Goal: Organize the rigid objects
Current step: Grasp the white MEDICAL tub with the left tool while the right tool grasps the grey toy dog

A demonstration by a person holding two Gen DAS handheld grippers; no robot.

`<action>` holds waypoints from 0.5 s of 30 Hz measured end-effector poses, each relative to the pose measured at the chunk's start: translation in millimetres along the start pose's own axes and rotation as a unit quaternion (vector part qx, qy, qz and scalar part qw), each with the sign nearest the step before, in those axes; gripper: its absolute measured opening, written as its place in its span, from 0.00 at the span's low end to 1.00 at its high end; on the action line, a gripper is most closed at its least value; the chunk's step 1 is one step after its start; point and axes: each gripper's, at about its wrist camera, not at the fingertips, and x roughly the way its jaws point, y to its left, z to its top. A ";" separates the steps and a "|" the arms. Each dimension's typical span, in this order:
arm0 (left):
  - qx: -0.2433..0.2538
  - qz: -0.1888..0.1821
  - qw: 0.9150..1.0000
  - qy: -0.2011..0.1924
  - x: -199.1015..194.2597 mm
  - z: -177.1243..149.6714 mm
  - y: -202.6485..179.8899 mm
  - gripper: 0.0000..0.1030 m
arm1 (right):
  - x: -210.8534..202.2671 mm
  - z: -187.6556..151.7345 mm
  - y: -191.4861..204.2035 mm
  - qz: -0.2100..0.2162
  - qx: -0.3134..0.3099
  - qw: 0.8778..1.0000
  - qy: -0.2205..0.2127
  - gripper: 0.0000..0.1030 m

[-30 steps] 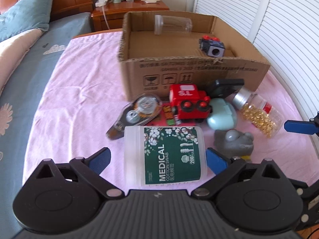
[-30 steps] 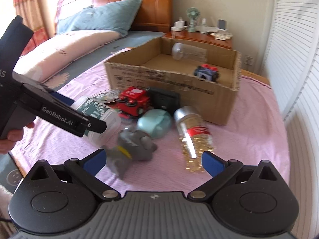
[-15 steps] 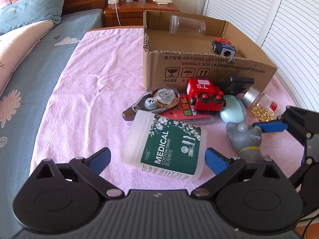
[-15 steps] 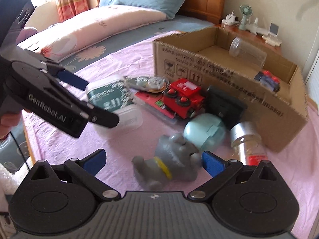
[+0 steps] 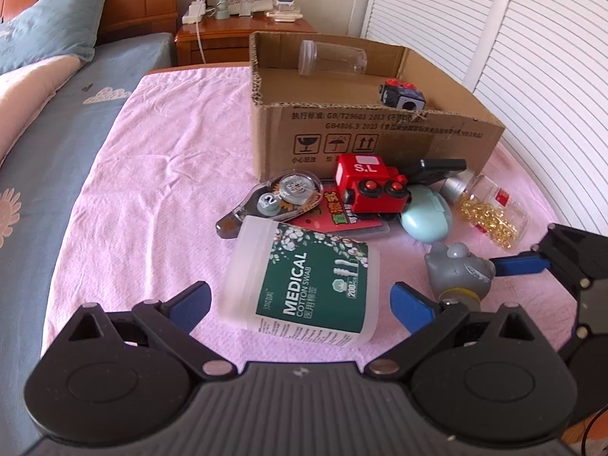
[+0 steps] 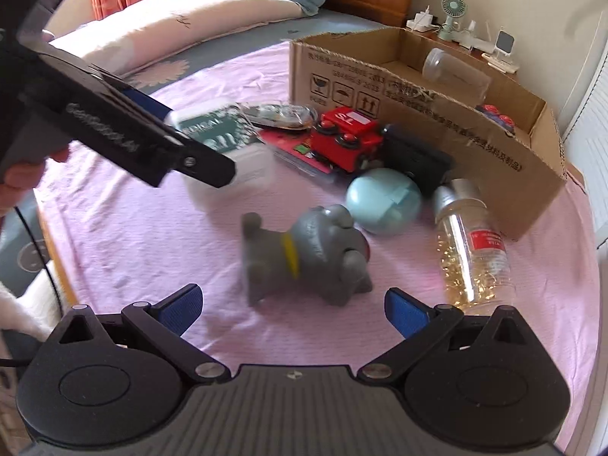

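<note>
A white cotton swab tub (image 5: 304,285) with a green label lies on its side on the pink cloth, between the fingers of my open left gripper (image 5: 300,304). A grey toy animal (image 6: 307,254) with a yellow collar lies in front of my open right gripper (image 6: 292,304); it also shows in the left wrist view (image 5: 458,269). Behind them lie a red toy train (image 5: 366,190), a teal egg-shaped case (image 5: 425,218), a correction tape (image 5: 281,197), a capsule bottle (image 5: 490,209) and a black device (image 5: 437,169). The cardboard box (image 5: 380,140) holds a clear jar (image 5: 332,57) and a small toy block (image 5: 402,95).
A red flat packet (image 5: 342,220) lies under the train. A bed with pillows (image 6: 190,19) is to the left. A wooden nightstand (image 5: 235,34) with a fan stands behind the box. White louvred doors (image 5: 532,57) are on the right.
The left gripper has pulled back and swung, so the tub now lies slanted between its fingers. The right gripper has moved left and closer to the grey toy.
</note>
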 end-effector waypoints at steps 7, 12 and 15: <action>0.043 0.022 0.999 -0.024 7.3 -2.5 -8.2 0.95 | 3.0 -1.9 -6.0 0.010 -0.002 1.000 -0.022 1.00; 0.059 0.028 0.998 -0.025 14.7 -1.1 -11.7 0.92 | 5.8 -0.3 -7.6 0.013 -0.007 0.999 -0.033 1.00; 0.054 0.023 0.998 -0.016 19.7 -0.4 -10.5 0.82 | 8.0 2.4 -9.4 0.014 -0.010 0.999 -0.037 1.00</action>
